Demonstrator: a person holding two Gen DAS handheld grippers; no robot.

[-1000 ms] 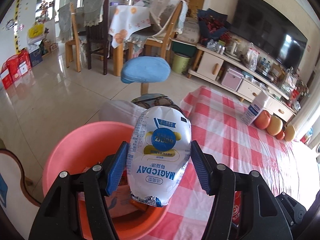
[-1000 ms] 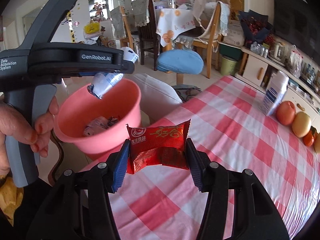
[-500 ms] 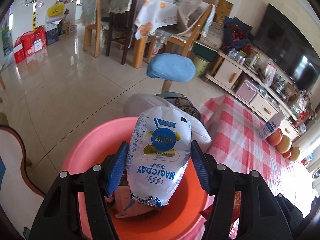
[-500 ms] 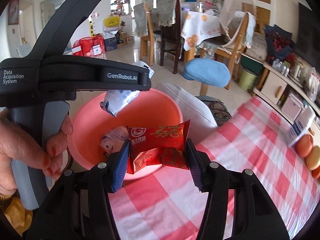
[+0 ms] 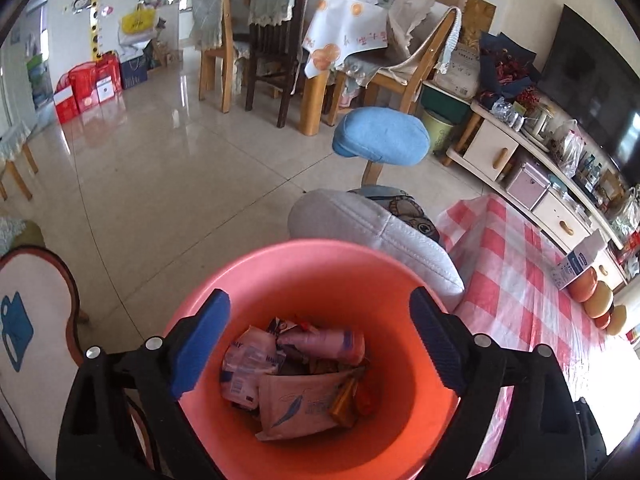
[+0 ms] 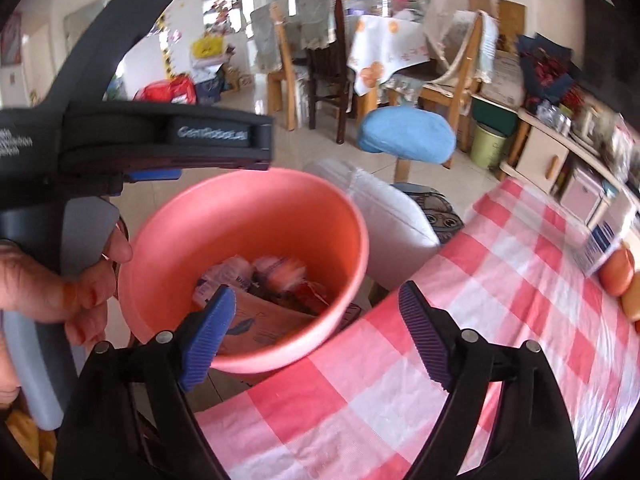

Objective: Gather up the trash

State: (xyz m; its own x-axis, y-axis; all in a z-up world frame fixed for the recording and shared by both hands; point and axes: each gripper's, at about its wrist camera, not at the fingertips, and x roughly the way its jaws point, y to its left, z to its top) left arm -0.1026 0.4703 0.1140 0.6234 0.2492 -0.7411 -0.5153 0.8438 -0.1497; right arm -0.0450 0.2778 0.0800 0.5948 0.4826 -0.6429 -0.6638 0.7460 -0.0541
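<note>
Step in hand: dropping wrappers into the round salmon-pink plastic basin (image 5: 320,264), judged nearly done for this pair.
Left gripper (image 5: 320,344): over the basin's mouth, jaws wide apart, nothing between them.
Right gripper (image 6: 316,336): above the basin's near rim, at the edge of the red-and-white checked tablecloth (image 6: 480,300), jaws spread and empty.
Trash: crumpled packets and a beige paper pouch (image 5: 300,404) lie in the basin bottom.
Doing it well: lift both grippers straight clear without nudging the rim.
Change: both jaws have just been opening; the white yoghurt pouch and the red snack packet have left them.
</note>
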